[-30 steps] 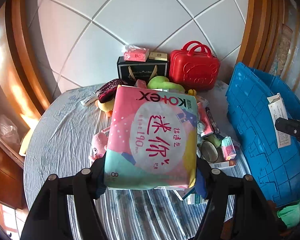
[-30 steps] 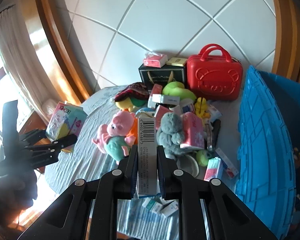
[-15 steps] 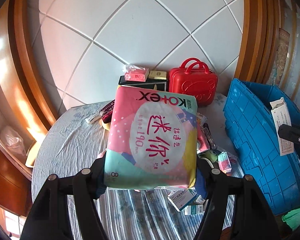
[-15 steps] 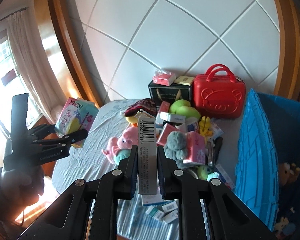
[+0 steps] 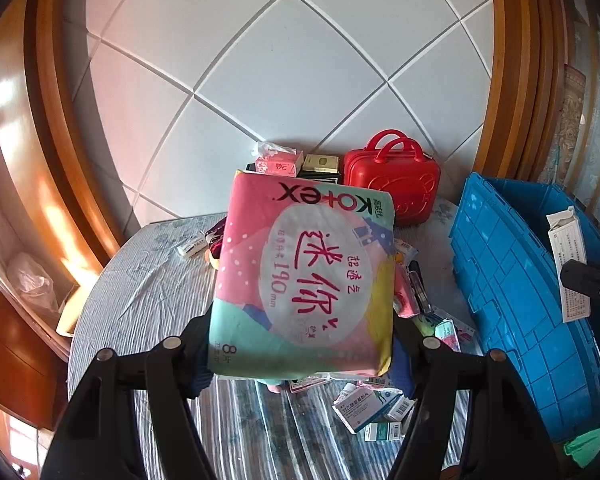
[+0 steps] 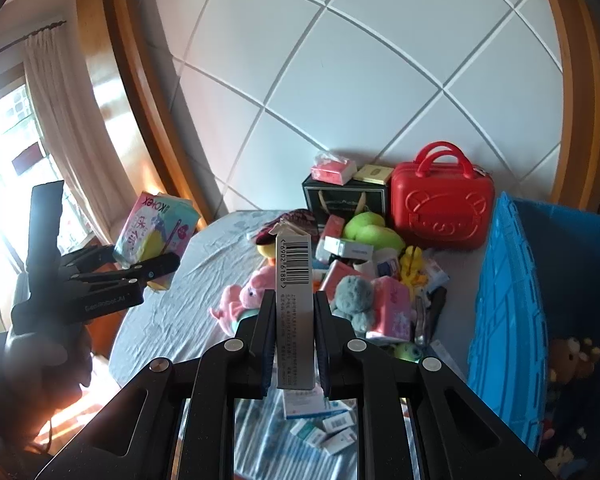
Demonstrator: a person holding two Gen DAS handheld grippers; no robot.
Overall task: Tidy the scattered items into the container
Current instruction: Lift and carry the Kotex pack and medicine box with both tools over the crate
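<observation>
My left gripper (image 5: 300, 340) is shut on a pink and teal Kotex pad pack (image 5: 304, 280), held upright above the table; the same pack (image 6: 152, 232) shows at the left of the right wrist view. My right gripper (image 6: 294, 308) is shut on a slim grey carton with a barcode (image 6: 294, 300), standing upright between the pads; that carton (image 5: 568, 264) appears over the blue crate (image 5: 512, 288) in the left wrist view. The crate (image 6: 504, 312) stands at the right with plush toys inside. A pile of scattered toys and boxes (image 6: 364, 280) covers the table's middle.
A red mini suitcase (image 6: 442, 208) and a black gift bag (image 6: 340, 200) stand against the tiled wall at the back. Small medicine boxes (image 5: 372, 408) lie near the front edge. The round table (image 5: 148, 288) has a light cloth; a wooden frame curves on the left.
Both grippers have risen with their loads, so the table and pile sit lower and smaller in view. The right wrist view has tipped up a little. Grips are unchanged.
</observation>
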